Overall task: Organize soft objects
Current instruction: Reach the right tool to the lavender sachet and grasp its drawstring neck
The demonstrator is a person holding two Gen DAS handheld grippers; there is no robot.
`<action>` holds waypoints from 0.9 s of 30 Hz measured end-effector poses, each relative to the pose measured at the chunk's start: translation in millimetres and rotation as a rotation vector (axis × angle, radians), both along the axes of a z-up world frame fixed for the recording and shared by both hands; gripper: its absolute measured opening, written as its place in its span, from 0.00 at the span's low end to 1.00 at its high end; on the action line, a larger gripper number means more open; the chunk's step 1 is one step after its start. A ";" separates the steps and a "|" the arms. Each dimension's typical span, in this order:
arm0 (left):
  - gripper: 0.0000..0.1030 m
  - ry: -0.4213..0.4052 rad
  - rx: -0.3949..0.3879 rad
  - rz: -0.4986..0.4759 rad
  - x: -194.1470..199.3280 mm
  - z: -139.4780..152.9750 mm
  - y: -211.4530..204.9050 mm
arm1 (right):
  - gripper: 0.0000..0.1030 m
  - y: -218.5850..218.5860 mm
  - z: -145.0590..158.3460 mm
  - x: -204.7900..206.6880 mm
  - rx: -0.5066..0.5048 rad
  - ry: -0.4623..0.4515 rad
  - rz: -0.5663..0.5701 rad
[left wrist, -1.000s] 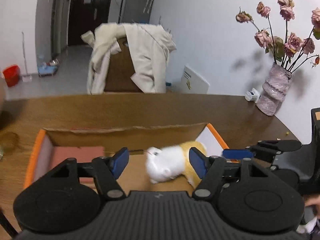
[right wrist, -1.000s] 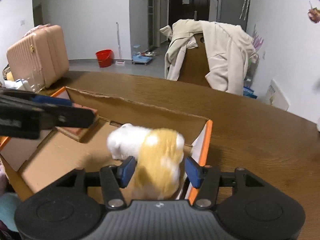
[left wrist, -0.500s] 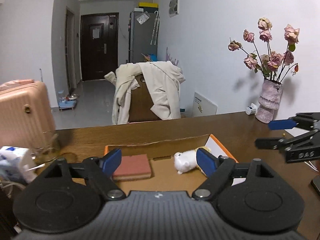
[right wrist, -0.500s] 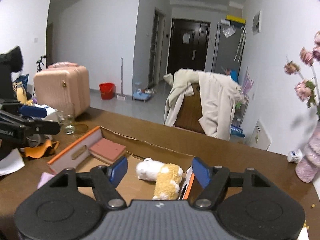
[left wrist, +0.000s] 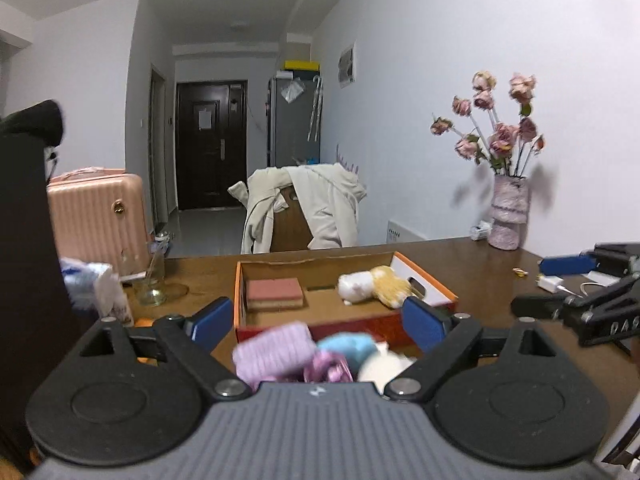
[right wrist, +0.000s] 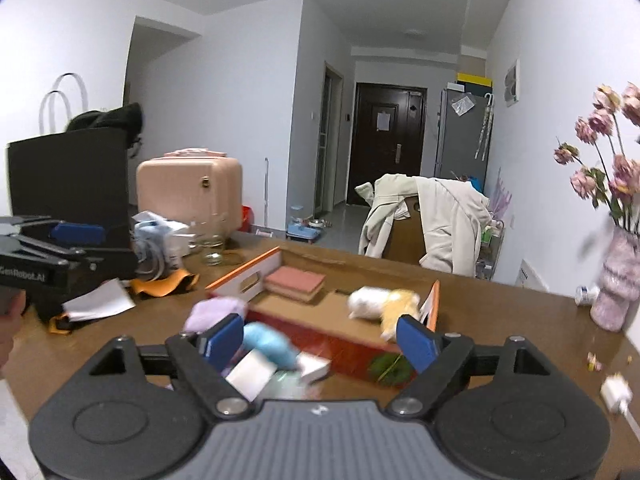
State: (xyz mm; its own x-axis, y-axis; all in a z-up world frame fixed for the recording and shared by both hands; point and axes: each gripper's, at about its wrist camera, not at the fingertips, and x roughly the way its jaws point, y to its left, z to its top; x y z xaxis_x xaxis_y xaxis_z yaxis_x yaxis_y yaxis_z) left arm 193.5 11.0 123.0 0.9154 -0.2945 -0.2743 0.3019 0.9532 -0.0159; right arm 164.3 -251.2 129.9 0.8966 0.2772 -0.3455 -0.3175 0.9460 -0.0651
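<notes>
Near soft pile blurred and partly hidden behind gripper bodies: lilac cloth [left wrist: 276,350], blue item [right wrist: 268,345], white piece [left wrist: 384,366] hard to identify. White-and-yellow plush [left wrist: 372,285] lies in cardboard box [left wrist: 434,282] on tabletop [left wrist: 472,256], right of pink sponge [left wrist: 274,293]. Left gripper [left wrist: 318,322] and right gripper [right wrist: 320,340] both wide apart, empty; jaws just been opening. Both pulled back since earlier frame; plush then between jaws, now well apart.

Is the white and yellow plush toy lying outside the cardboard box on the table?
No, the plush toy lies inside the box, near its right wall, with the pink sponge at the left.
</notes>
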 end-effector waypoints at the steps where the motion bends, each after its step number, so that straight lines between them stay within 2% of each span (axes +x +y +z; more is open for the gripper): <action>1: 0.93 -0.002 -0.004 0.012 -14.6 -7.1 2.1 | 0.82 3.9 -6.7 -12.3 0.007 -0.001 -0.004; 3: 0.93 -0.002 -0.004 0.031 -36.6 -17.8 4.1 | 0.83 10.3 -20.4 -34.3 0.025 0.002 -0.011; 8: 0.93 0.064 -0.043 0.065 -72.5 -46.5 14.2 | 0.84 19.1 -58.3 -72.0 0.037 0.041 0.025; 12: 0.93 0.092 -0.050 0.095 -74.2 -52.4 25.5 | 0.84 29.4 -70.1 -80.5 -0.009 0.073 0.055; 15: 0.93 0.092 -0.065 0.106 -69.4 -53.6 31.2 | 0.82 36.3 -74.8 -77.7 0.018 0.066 0.100; 17: 0.93 0.114 -0.070 0.094 -59.1 -58.7 29.0 | 0.78 42.8 -79.6 -70.1 0.012 0.085 0.123; 19: 0.93 0.144 -0.056 0.087 -49.9 -69.5 22.9 | 0.64 52.3 -85.0 -60.8 0.002 0.106 0.140; 22: 0.93 0.194 -0.047 0.053 -30.9 -87.1 16.9 | 0.56 62.8 -95.9 -42.1 0.009 0.149 0.171; 27: 0.89 0.260 -0.047 0.032 3.3 -108.1 5.3 | 0.42 74.1 -115.6 -7.2 0.030 0.222 0.141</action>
State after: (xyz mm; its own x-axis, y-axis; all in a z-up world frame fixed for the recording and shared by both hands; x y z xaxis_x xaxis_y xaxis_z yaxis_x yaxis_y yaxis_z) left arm 196.7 16.3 14.9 0.8248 -0.2849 -0.4883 0.2521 0.9585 -0.1333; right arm 157.1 -177.1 14.3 0.7514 0.4072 -0.5192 -0.4497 0.8918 0.0486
